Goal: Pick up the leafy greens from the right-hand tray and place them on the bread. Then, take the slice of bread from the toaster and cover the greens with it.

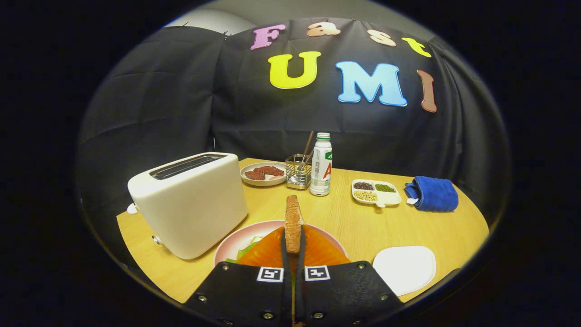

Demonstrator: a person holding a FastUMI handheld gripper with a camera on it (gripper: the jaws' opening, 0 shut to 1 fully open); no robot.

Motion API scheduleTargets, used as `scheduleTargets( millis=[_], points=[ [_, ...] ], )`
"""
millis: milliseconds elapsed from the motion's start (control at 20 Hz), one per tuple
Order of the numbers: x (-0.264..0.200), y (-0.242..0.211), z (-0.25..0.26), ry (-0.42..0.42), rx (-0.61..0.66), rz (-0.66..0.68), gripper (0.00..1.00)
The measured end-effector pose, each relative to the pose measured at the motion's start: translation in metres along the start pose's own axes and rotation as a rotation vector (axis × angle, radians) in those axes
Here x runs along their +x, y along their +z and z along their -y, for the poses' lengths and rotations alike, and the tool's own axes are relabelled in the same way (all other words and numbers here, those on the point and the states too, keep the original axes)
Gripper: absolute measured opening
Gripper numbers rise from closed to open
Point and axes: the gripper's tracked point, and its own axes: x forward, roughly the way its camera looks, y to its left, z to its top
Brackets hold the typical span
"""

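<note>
Bread slice (293, 222) stands on edge, clamped between the two fingers of the gripper (293, 243), which press on it from both sides. Just beneath it a pink plate (236, 238) sits near the front edge of the wooden table (363, 222), holding an orange fluted piece (317, 252) with leafy greens (245, 250) showing at its left side. A white toaster (190, 206) stands at the table's left edge, close beside the plate. Toward the back edge sit a small plate of dark red food (263, 173), a metal utensil holder (298, 171), a white bottle (321, 164) and a divided dish of beans (376, 191). A blue cloth (433, 194) lies at the right edge, and a white tray (404, 269) rests at the front right corner
</note>
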Motion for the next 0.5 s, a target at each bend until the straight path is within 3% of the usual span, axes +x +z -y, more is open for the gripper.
scheduleTargets(
  millis=[500],
  points=[
    [0.020, -0.041, -0.047, 0.101, 0.081, -0.090, 0.03]
  ],
)
